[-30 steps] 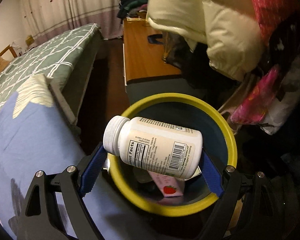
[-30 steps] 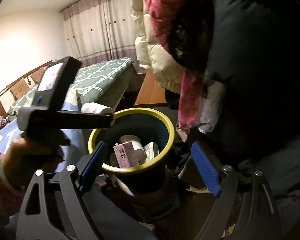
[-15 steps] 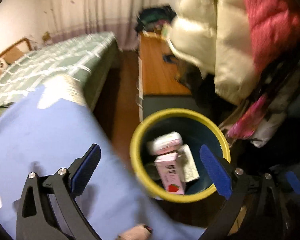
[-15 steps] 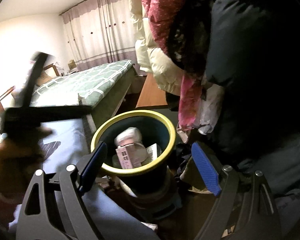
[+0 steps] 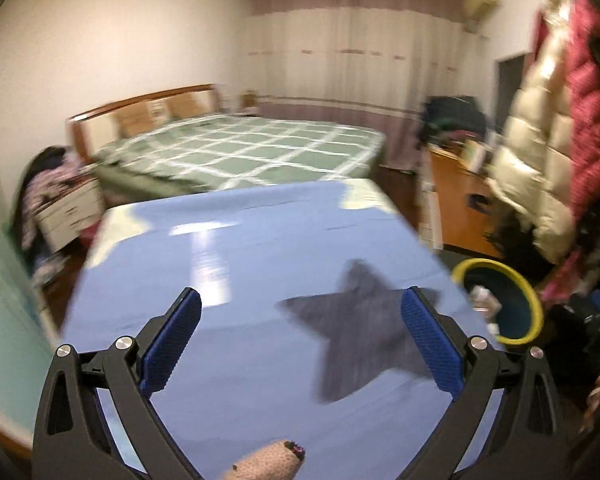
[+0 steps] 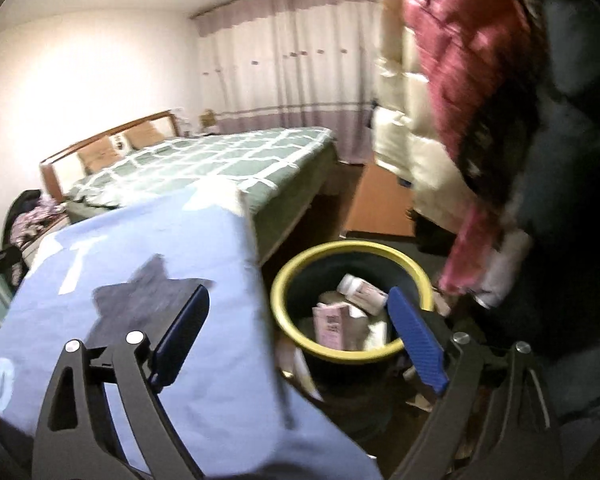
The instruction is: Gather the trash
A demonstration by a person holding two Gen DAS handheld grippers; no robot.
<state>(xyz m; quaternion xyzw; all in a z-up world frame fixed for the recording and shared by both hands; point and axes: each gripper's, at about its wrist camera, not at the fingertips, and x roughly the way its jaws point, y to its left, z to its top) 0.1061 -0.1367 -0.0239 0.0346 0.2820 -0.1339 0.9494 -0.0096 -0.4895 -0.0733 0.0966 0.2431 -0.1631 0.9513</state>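
The bin [image 6: 350,300] stands on the floor just right of the blue cloth [image 5: 240,280], low enough that trash drops straight in; a white bottle [image 6: 360,289] and a pink carton [image 6: 332,325] already lie inside. The left gripper [image 5: 300,340] hangs over the cloth, jaws wide and empty. The right gripper [image 6: 300,336], near the bin's rim, is opening, nothing between its pads.

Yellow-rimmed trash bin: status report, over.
Left gripper open, empty. Right gripper opening, empty. White plastic pill bottle inside yellow-rimmed trash bin beside pink carton. Nothing blocking the bin.
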